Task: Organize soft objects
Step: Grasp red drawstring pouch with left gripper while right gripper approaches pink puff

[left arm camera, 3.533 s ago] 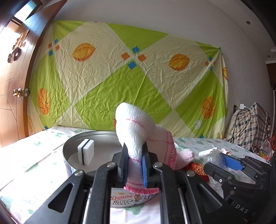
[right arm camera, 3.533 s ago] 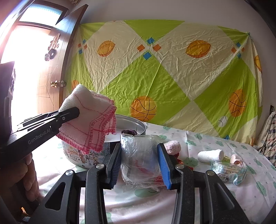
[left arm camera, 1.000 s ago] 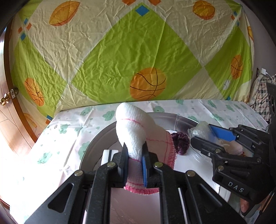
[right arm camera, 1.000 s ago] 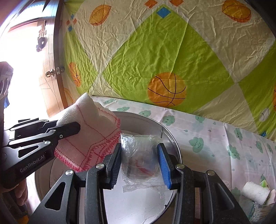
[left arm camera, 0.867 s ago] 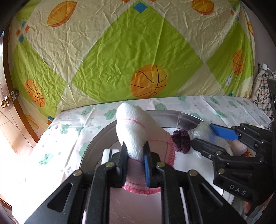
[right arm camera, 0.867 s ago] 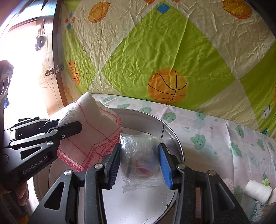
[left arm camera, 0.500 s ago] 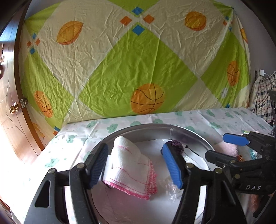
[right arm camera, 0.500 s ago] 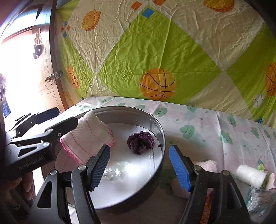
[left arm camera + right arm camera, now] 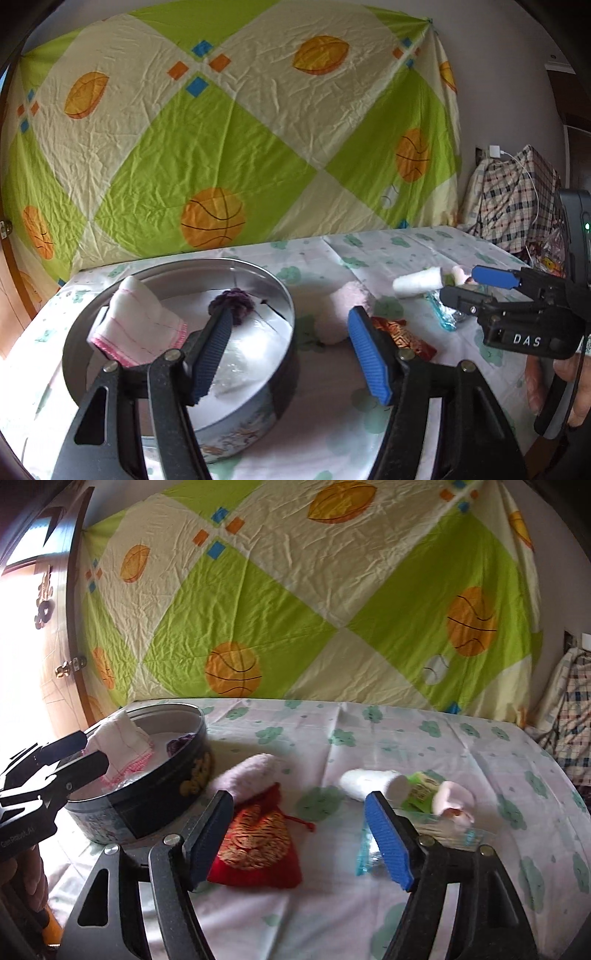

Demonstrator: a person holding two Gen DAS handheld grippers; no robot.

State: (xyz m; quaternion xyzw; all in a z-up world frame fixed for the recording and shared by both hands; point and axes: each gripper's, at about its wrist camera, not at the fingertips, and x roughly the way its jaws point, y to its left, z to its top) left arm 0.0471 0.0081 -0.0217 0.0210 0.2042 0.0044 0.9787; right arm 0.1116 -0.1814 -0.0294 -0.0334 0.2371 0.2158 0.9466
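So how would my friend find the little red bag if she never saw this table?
Start at the big round cookie tin on the cloud-print tablecloth. Just outside its wall lies a fluffy pink roll, and the red bag sits right in front of that. It is the only red thing, with gold patterns and a drawstring.

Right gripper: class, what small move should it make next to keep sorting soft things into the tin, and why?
Probably ease the right gripper down onto the red pouch and close. Its jaws are open and empty, the pouch lies between and just beyond them on the tablecloth, outside the round tin, which already holds the white cloth.
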